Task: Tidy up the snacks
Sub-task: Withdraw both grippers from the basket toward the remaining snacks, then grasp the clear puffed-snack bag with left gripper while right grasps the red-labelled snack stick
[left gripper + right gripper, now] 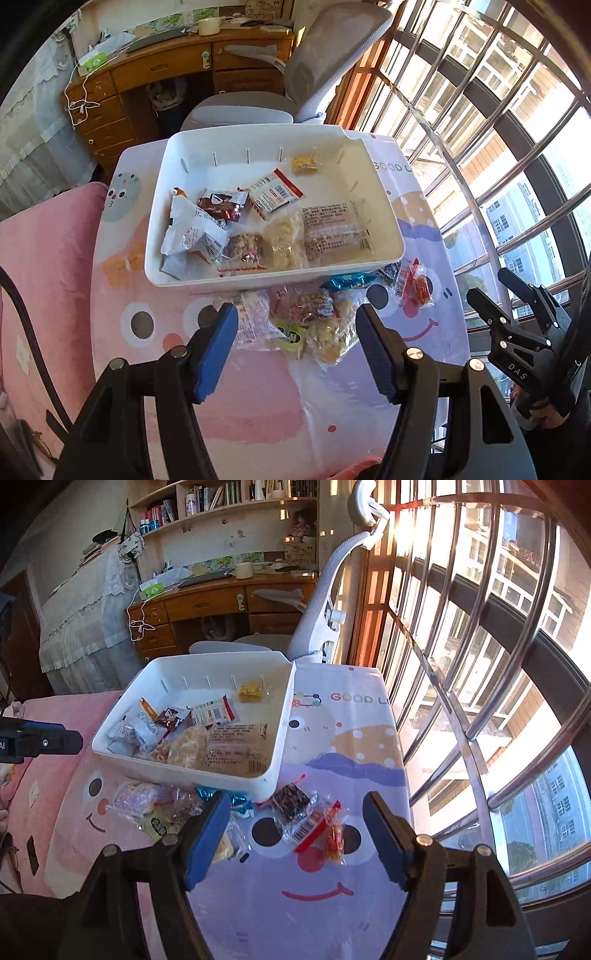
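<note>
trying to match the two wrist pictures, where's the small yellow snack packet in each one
Left wrist: the yellow packet lies in the white bin, far right, near the back wall, above picture centre.
Right wrist: the yellow packet lies at the same far-right spot in the bin, left of picture centre.
Shared landmark: the slots along the bin's back wall.

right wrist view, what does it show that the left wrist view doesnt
Only the right wrist view shows the bookshelf above the desk and the draped cabinet. Only the left wrist view shows the right gripper from outside, jaws open and empty. Both share the white bin of snacks, the loose snack pile before it, and the office chair.
</note>
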`<state>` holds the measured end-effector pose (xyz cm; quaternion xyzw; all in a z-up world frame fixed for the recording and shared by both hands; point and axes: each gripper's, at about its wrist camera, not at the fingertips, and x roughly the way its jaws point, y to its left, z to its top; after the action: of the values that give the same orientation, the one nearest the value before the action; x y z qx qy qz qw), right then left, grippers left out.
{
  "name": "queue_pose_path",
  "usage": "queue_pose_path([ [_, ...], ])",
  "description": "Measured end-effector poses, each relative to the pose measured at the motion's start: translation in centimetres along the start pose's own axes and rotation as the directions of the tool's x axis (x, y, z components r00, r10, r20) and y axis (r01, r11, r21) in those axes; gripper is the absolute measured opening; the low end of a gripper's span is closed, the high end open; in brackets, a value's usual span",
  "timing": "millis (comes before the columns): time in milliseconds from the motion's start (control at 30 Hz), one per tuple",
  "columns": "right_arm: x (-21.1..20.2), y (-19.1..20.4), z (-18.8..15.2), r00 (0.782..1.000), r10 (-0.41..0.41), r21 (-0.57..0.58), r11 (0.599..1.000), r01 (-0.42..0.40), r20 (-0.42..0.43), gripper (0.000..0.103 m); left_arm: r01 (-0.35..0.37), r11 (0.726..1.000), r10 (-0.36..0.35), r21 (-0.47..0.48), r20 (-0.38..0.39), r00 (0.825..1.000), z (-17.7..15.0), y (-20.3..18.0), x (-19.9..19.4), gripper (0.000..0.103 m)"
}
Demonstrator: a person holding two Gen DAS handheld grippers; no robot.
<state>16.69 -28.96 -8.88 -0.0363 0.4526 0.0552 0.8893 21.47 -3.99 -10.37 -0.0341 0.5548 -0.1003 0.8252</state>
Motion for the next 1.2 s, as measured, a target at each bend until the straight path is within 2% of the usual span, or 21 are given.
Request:
queue_pose_path([
  [367, 1.9, -2.5, -3.2, 0.989, 0.060, 0.080, 0.996, -0.049, -0.133, 0.076, -0.032, 0.999, 0.033, 0.042, -0.024, 0.999, -3.9, -3.1, 1.5, 0.065],
  [533, 3.5, -3.6, -3.9, 0.976, 0.093, 0.166, 0.984, -0.060, -0.196, 0.076, -0.047, 0.996, 0.049, 0.075, -0.021, 0.999, -4.6, -3.7, 2.7, 0.066],
  [667, 4.7, -4.7, -4.2, 0.962, 0.121, 0.239, 0.969, -0.062, -0.245, 0.076, -0.052, 0.989, 0.056, 0.137, -0.023, 0.998, -5.0, -4.4, 4.1, 0.066],
  [833, 6.3, -6.0, -4.5, 0.945, 0.135, 0.313, 0.949, -0.036, -0.299, 0.076, -0.046, 0.966, 0.052, 0.253, -0.018, 0.998, -5.2, -5.8, 6.2, 0.066],
  [1033, 8.6, -7.0, -4.6, 0.925, 0.141, 0.369, 0.929, -0.002, -0.351, 0.076, -0.043, 0.912, 0.053, 0.407, -0.015, 0.998, -4.9, -7.8, 8.9, 0.066],
  [1200, 10.5, -7.3, -4.5, 0.911, 0.158, 0.403, 0.915, 0.010, -0.382, 0.076, -0.024, 0.885, 0.048, 0.465, -0.040, 0.998, -4.2, -8.3, 11.1, 0.066],
])
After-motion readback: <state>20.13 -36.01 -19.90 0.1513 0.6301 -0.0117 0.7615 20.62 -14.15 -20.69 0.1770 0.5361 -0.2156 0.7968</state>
